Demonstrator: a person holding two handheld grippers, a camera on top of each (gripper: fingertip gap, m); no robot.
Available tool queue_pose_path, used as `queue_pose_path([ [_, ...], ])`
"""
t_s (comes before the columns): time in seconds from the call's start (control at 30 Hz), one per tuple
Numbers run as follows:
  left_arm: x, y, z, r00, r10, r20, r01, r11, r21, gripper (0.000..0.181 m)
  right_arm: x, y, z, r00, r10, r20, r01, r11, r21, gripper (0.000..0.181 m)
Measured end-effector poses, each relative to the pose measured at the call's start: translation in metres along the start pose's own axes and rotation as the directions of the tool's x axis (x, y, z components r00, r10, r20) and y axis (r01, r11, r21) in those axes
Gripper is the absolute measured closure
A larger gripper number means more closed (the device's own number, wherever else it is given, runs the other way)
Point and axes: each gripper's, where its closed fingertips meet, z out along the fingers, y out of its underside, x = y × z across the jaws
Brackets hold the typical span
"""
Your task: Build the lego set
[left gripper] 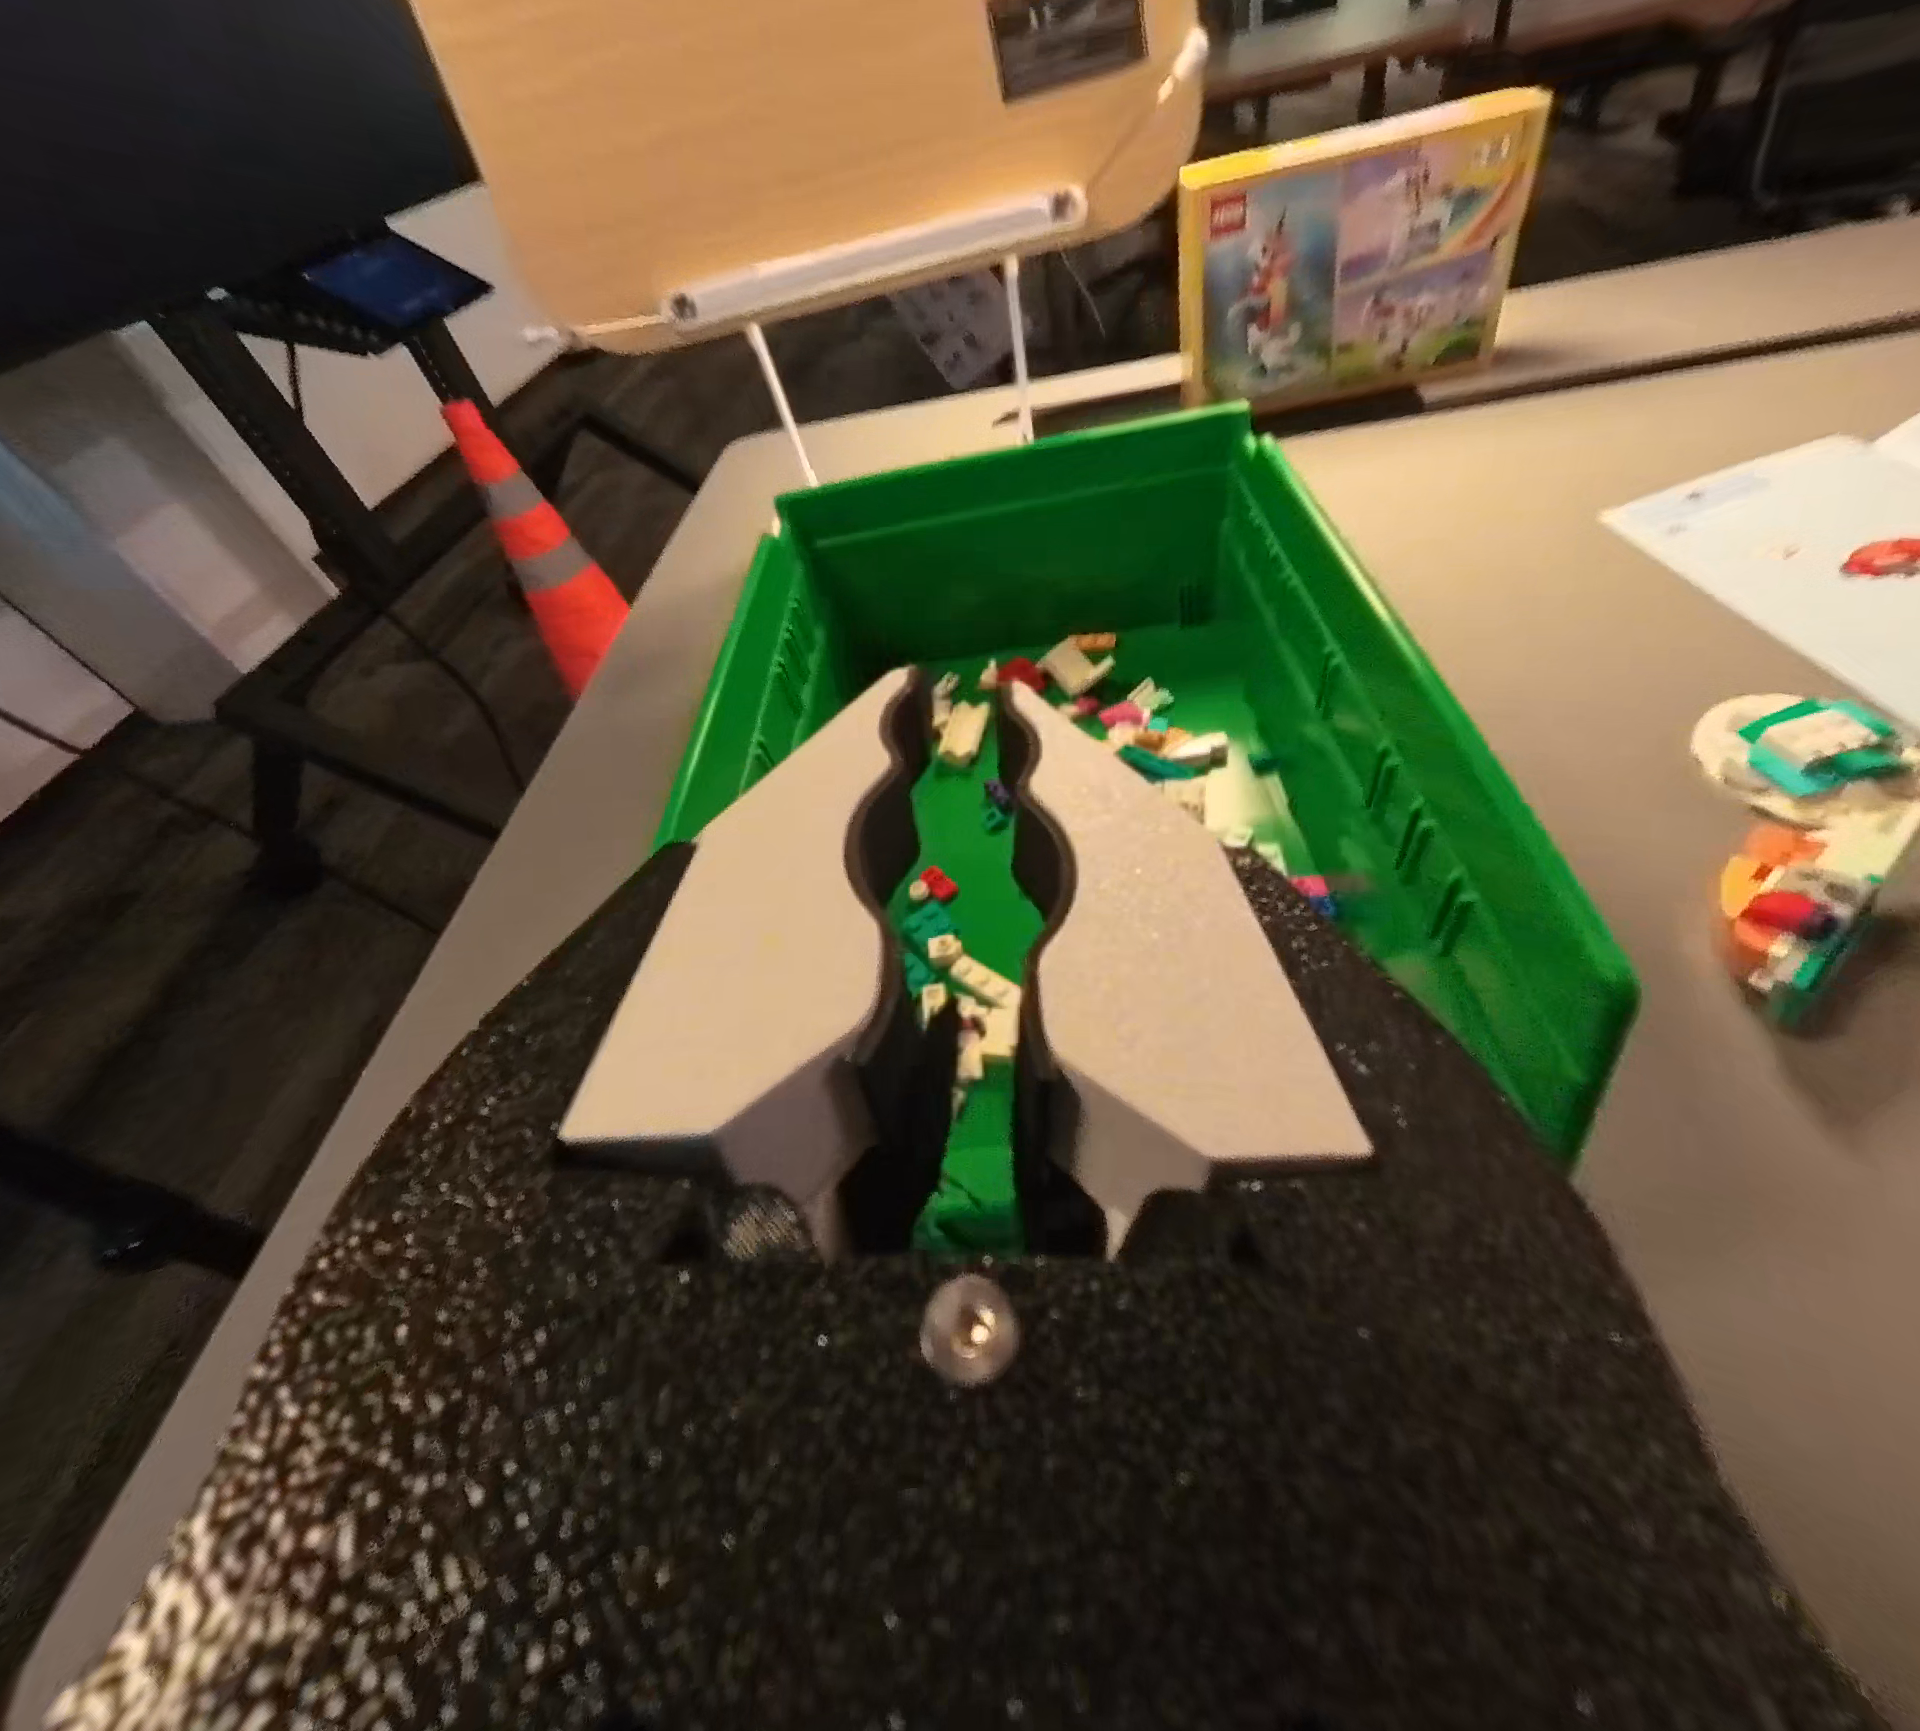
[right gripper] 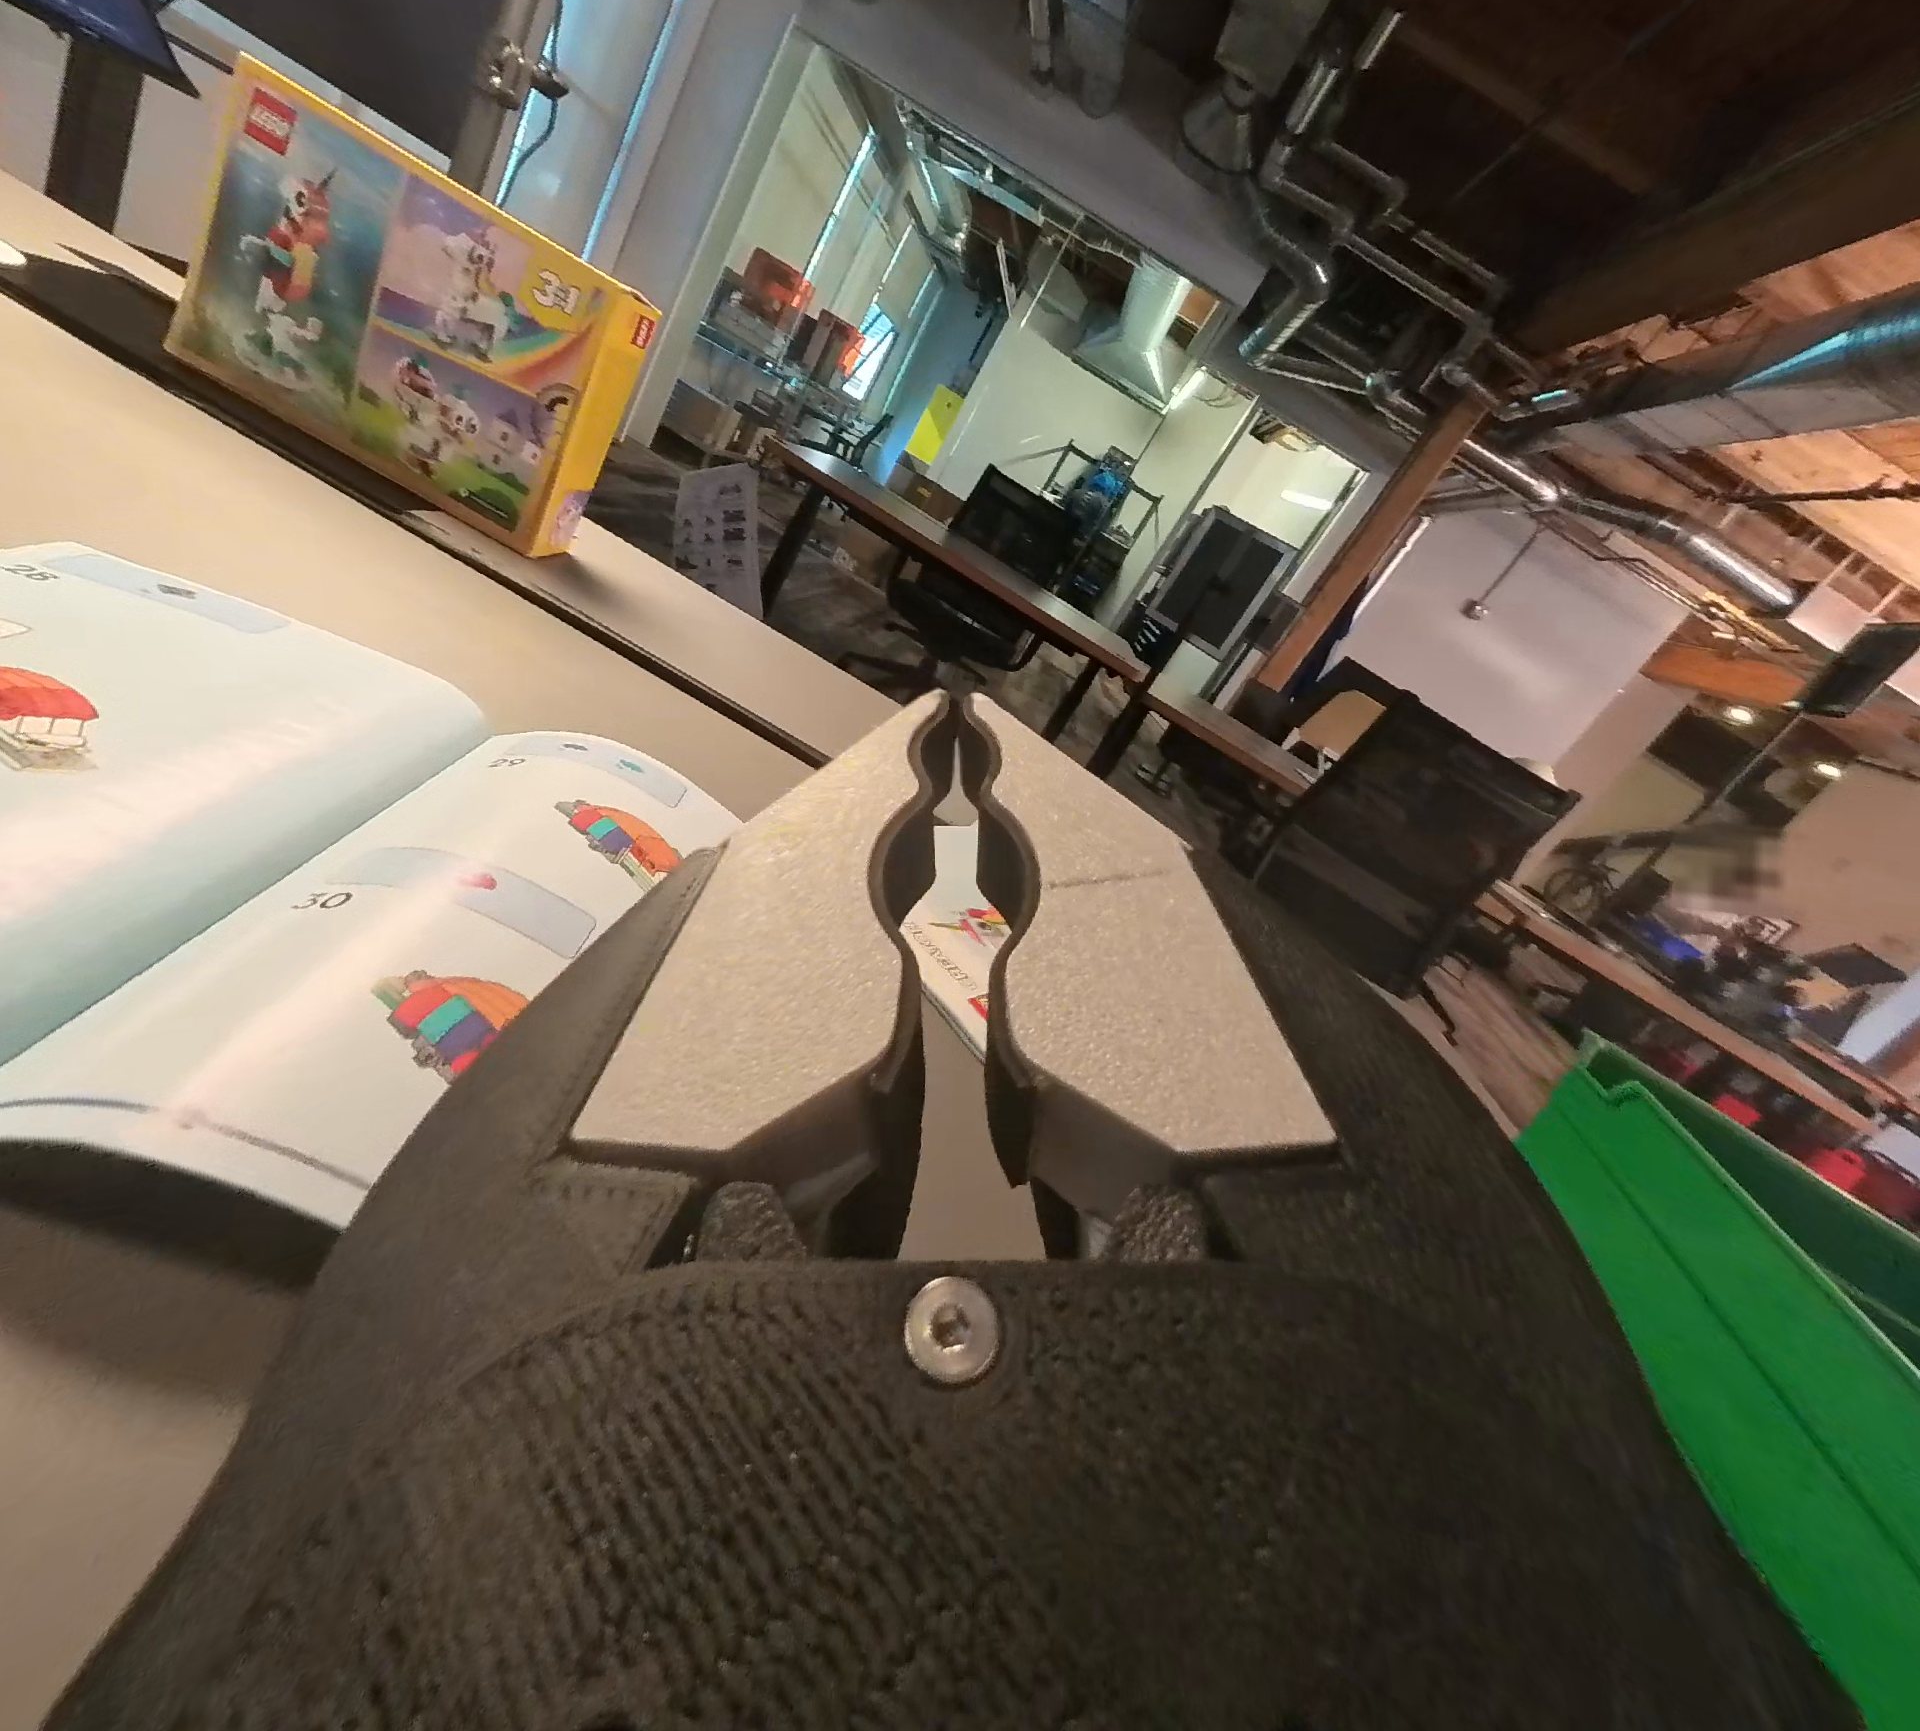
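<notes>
Left tool [left gripper: 961,694] hides some loose bricks [left gripper: 961,964]

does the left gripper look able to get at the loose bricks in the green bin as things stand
Probably yes. The left gripper hangs over the open-topped green bin, its fingers slightly apart and empty, and the loose bricks lie uncovered on the bin floor with nothing between.

I log: green bin [left gripper: 1434,746], glossy smooth plastic; table [left gripper: 1558,1369], matt grey; instruction booklet [right gripper: 260,850], glossy paper; set box [right gripper: 416,331], printed cardboard.
</notes>
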Motion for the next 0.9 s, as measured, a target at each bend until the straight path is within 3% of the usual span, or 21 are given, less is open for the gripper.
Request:
queue_pose_path([
  [0.17, -0.004, 0.014, 0.024, 0.987, 0.092, -0.131, -0.113, 0.979, -0.172, 0.165, 0.002, 0.001, 0.004, 0.999, 0.027, -0.022, -0.027, 1.000, -0.005, 0.181],
  [0.37, -0.008, 0.041, 0.054, 0.943, 0.222, -0.250, -0.303, 0.883, -0.359, 0.157, 0.002, 0.002, 0.005, 0.999, 0.029, -0.023, -0.029, 1.000, -0.010, 0.181],
  [0.5, 0.004, 0.055, 0.069, 0.918, 0.164, -0.361, -0.321, 0.842, -0.433, 0.154, 0.002, 0.003, 0.006, 0.999, 0.031, -0.021, -0.032, 0.999, -0.014, 0.181],
  [0.7, 0.037, 0.091, 0.088, 0.802, 0.145, -0.579, -0.489, 0.717, -0.497, 0.177, 0.001, 0.004, 0.007, 0.999, 0.031, -0.014, -0.032, 0.999, -0.016, 0.181],
  [0.9, 0.051, 0.115, 0.102, 0.753, 0.069, -0.654, -0.531, 0.651, -0.543, 0.179, 0.001, 0.005, 0.007, 0.999, 0.043, -0.009, -0.043, 0.999, -0.016, 0.181],
])
